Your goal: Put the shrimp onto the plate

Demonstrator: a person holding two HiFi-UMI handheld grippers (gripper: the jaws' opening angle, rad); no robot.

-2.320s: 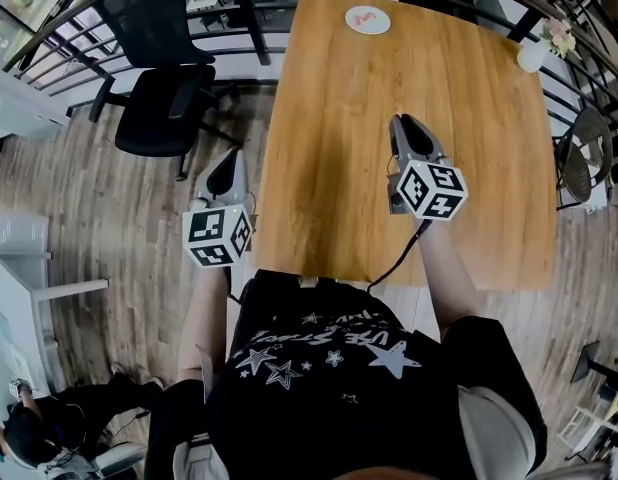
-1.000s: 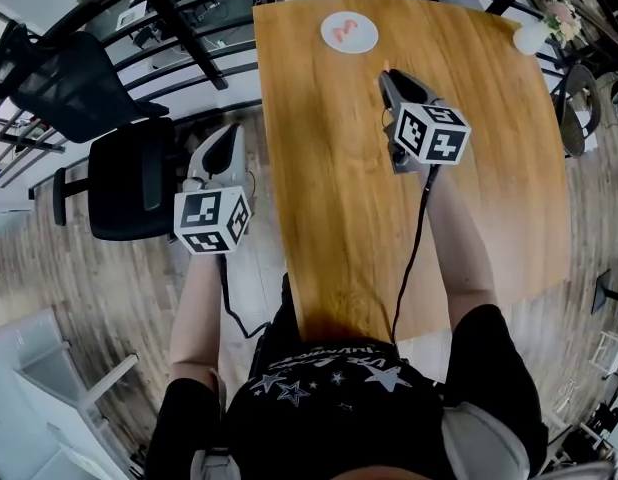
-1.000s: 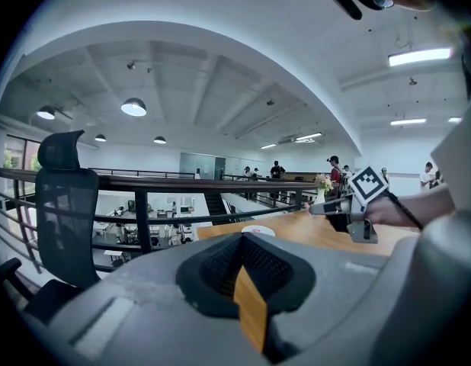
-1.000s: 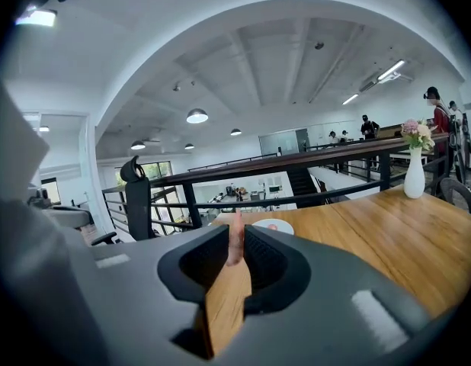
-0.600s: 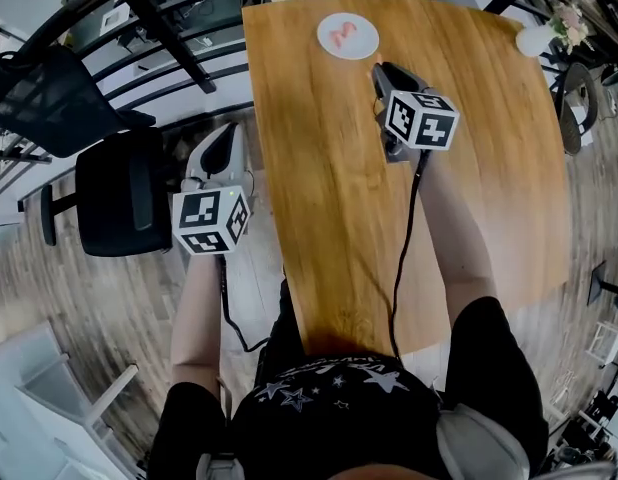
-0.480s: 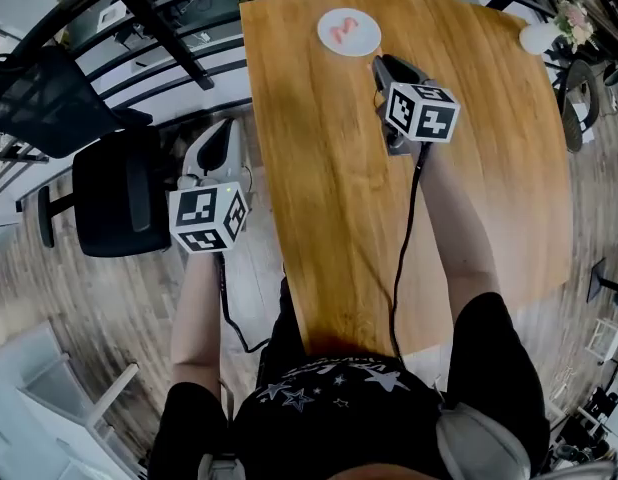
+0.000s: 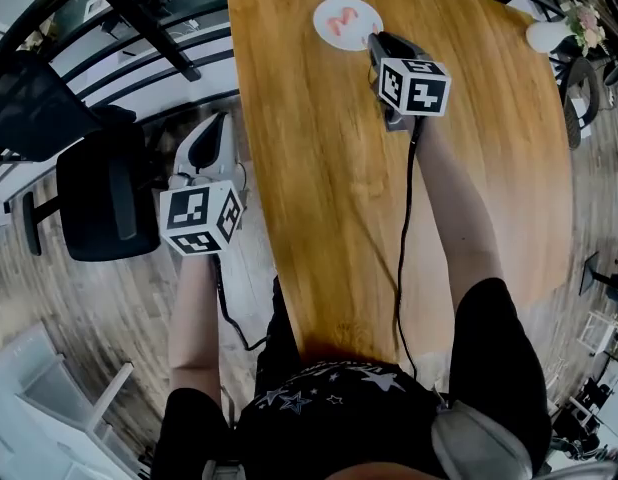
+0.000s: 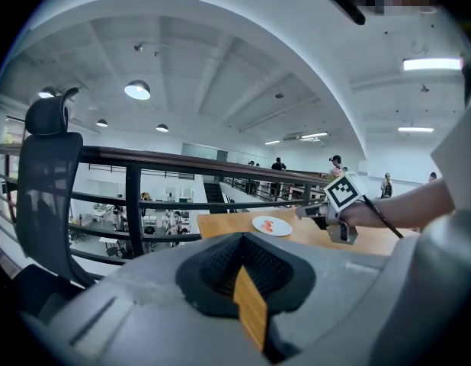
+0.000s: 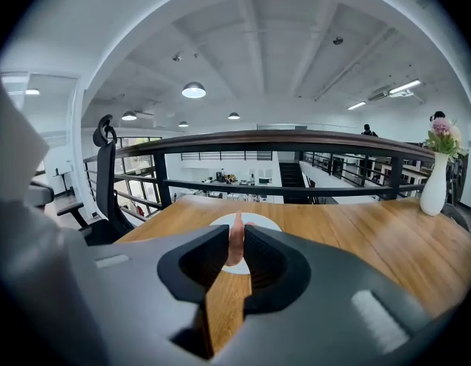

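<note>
**At the far edge: shrimp clamped beside the plate**

Near the far edge of the wooden worktop [image 7: 319,218], left of its middle, a white plate [image 7: 364,10] was set, and a pink shape [image 7: 339,23] was seen lying on it. The right gripper [image 7: 374,42] was held at the plate's near right rim. Its jaws were clamped on an upright pink shrimp [image 9: 235,241], with the plate seen just beyond. Whether the shrimp was over the rim or just short of it could not be told.

Off the worktop's left edge, the left gripper [image 7: 219,126] was held over the plank floor [image 7: 109,308] beside a black chair [image 7: 89,203]. Its jaws were drawn together on nothing.

A white vase [image 7: 547,36] of flowers was placed at the far right corner. Black-and-white square markers were carried on the right cube [image 7: 413,86] and the left cube [image 7: 199,218]. The print on the person's black shirt [image 7: 339,418] was too small to be read.
</note>
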